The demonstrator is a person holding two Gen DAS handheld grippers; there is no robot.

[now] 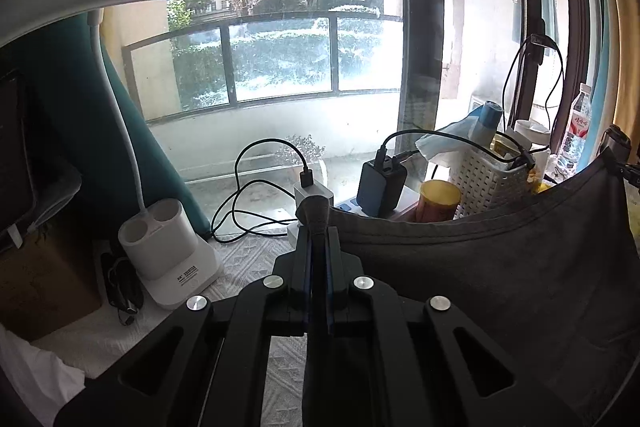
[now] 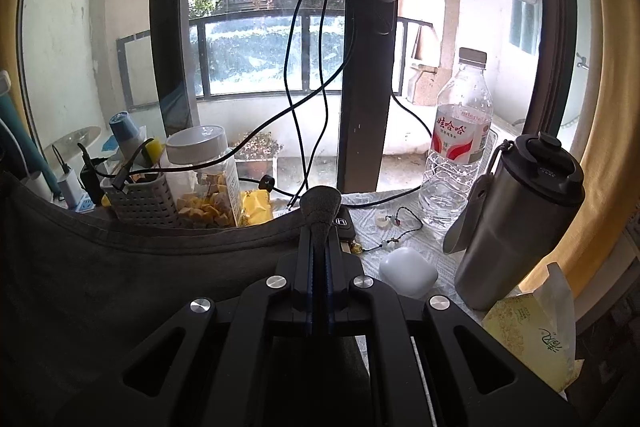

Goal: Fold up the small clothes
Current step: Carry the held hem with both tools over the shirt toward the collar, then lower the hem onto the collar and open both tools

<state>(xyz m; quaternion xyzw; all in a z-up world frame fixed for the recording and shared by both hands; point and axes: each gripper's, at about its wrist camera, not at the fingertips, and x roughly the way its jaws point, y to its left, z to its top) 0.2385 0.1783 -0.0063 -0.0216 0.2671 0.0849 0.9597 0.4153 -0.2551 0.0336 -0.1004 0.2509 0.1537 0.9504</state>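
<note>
A: Left wrist view. What do the jaws of the left gripper (image 1: 316,223) hold?

B: They are clamped on a bunched corner of the dark grey cotton garment (image 1: 500,267). The cloth pokes out above the tips at 12 o'clock, and its stitched hem runs off toward 2 o'clock, up to the other gripper at the frame's edge.

A: And in the right wrist view?

B: The right gripper (image 2: 320,223) has its jaws pressed together on the opposite corner of the same garment (image 2: 120,287). From there the hem sags away toward 9 o'clock, so the cloth hangs spread between the two grippers, above the bench.

A: What lies on the bench (image 1: 248,259) behind the garment?

B: In the left view, a white desk lamp with a two-cup base (image 1: 168,247) stands at 9 o'clock from the jaws, with its flat head at the upper left. A white charger block with a black cable (image 1: 312,189) sits just beyond the tips. At 2 o'clock stand a black power adapter (image 1: 380,187), a yellow cup (image 1: 438,199) and a white perforated plastic basket (image 1: 488,179).

A: And on the right side?

B: At 2 o'clock from the right gripper stands a clear plastic water bottle with a red label (image 2: 460,143). At 3 o'clock are a brushed steel flask with a black lid (image 2: 516,219) and a white earbud case (image 2: 406,273). At 10 o'clock stands a clear jar of yellow snacks with a grey lid (image 2: 204,179).
</note>
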